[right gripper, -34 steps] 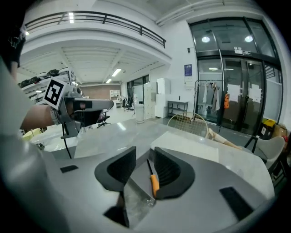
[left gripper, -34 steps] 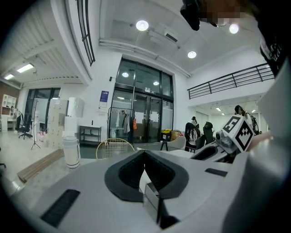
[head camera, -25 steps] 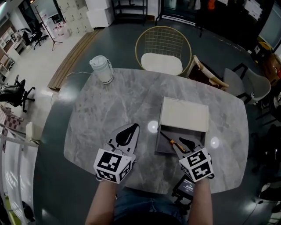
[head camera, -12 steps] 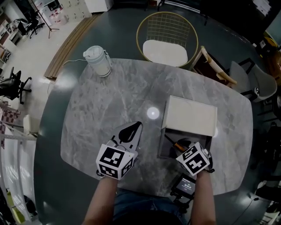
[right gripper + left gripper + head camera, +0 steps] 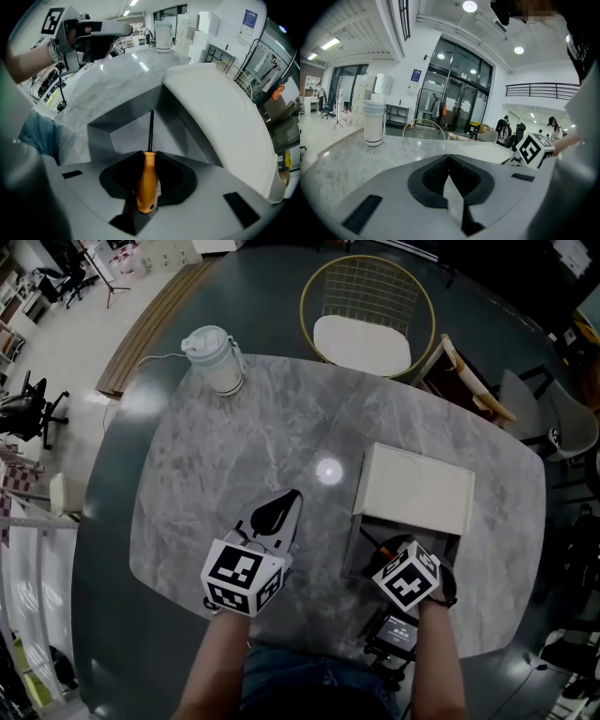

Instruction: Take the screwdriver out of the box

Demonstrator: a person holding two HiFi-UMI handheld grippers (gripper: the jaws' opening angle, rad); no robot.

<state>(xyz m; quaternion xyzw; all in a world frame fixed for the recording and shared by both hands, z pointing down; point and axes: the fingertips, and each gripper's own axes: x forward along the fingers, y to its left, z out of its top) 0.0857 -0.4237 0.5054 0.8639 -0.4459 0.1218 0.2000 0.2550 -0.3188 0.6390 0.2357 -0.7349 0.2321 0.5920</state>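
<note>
A grey box stands open on the marble table, its white lid tipped back. Inside lies the screwdriver, orange handle and dark shaft. My right gripper points steeply down into the box; its jaws have just been closing, and they now clamp the orange handle. In the head view the right gripper sits at the box's near side, mostly under its marker cube. My left gripper hovers over the table left of the box, shut and empty; its tips meet.
A white lidded jug stands at the table's far left. A gold wire chair and a wooden chair stand behind the table. A small dark device lies at the near edge below my right hand.
My right gripper has dropped into the box and tipped downward, its jaws closing around the screwdriver handle. The left gripper has sunk a little toward the table.
</note>
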